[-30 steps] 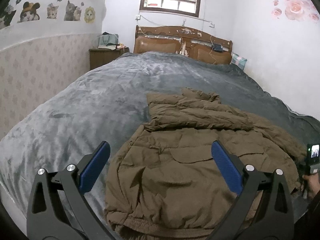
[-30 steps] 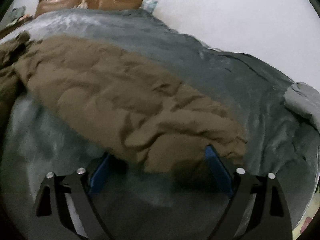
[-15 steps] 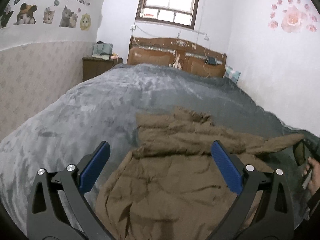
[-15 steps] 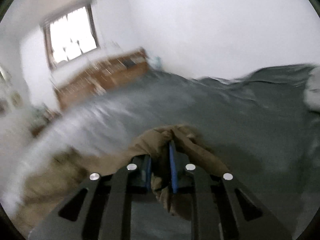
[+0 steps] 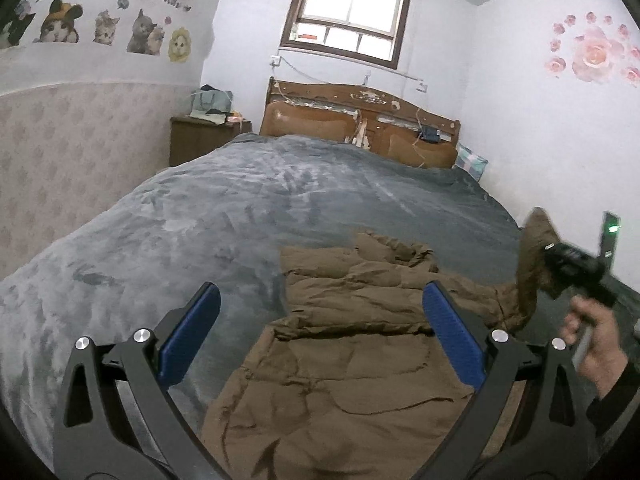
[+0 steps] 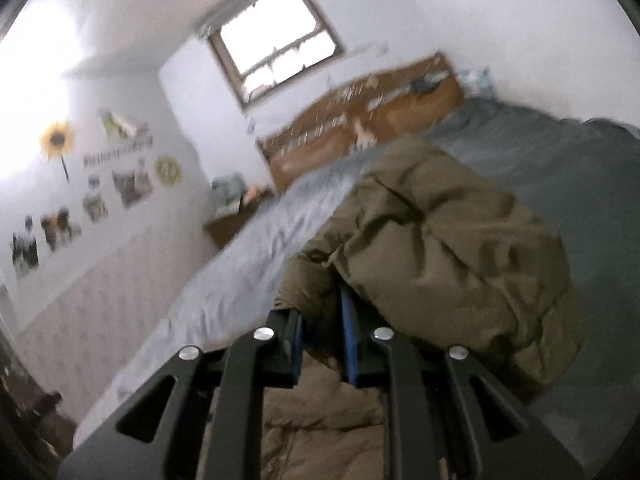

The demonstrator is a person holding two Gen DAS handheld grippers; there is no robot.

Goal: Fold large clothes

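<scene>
A brown padded jacket (image 5: 360, 360) lies spread on the grey blanket (image 5: 200, 232) of the bed. My left gripper (image 5: 320, 300) hovers over its near half, open and holding nothing. At the right, a hand (image 5: 596, 340) holds my right gripper (image 5: 560, 264) raised above the bed. In the right wrist view the right gripper (image 6: 322, 312) pinches the jacket's sleeve (image 6: 440, 248), which bunches up in front of the blue pads (image 6: 348, 332). Its jaws are opening a little, with the fabric still pressed between them. The lifted sleeve end (image 5: 534, 248) stands clear of the blanket.
A wooden headboard (image 5: 360, 120) and a window (image 5: 348, 16) are at the far end. A dark nightstand (image 5: 200, 140) with bags stands at the far left. White walls run close along both sides of the bed. Bare blanket stretches beyond the jacket.
The right gripper shut on the sleeve end, then swung up and over toward the jacket's body, lifting the sleeve. The left gripper drew back and rose a little, still open.
</scene>
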